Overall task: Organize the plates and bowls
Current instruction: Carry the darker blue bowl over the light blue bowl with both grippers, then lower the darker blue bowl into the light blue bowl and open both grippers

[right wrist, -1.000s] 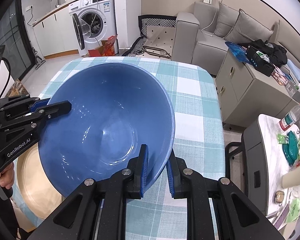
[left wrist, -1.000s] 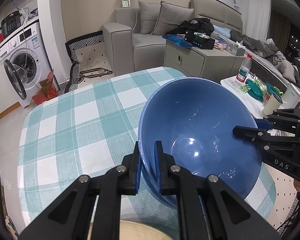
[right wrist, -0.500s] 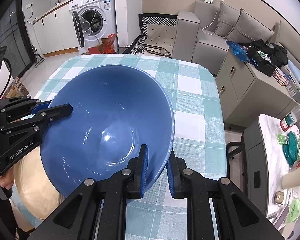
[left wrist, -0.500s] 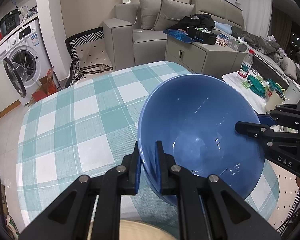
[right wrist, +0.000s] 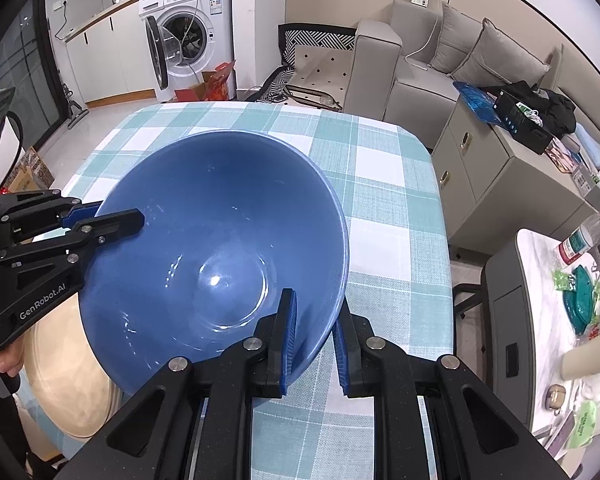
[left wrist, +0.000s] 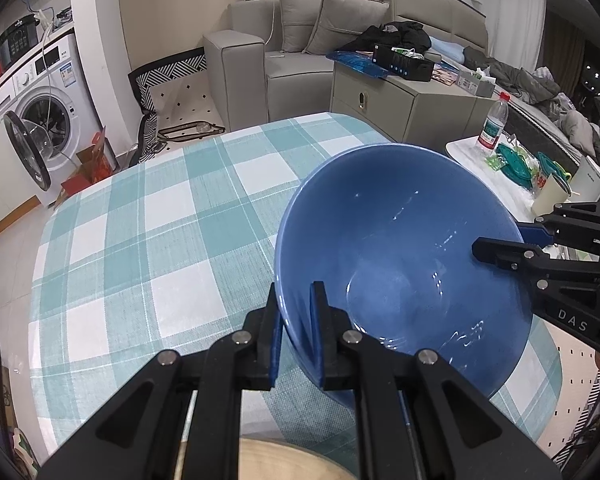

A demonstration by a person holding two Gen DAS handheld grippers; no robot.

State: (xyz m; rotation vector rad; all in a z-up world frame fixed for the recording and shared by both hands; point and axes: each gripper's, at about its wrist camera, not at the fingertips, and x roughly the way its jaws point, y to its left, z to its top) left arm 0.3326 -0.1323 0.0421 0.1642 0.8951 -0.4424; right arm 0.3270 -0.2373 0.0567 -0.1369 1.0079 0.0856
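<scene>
2 grippers are clamped on opposite sides of the blue bowl's [right wrist: 220,248] rim: the left gripper [left wrist: 298,328] on one wall, the right gripper [right wrist: 314,334] on the other, each with one finger inside and one outside. The bowl is carried tilted above the checked tablecloth [left wrist: 140,240], just beside a beige plate [right wrist: 64,372] at the table's near edge. The carrying step is judged to be in hand. A level, matched lowering by both hands is called for next, probably onto the plate, before either grip is released.
</scene>
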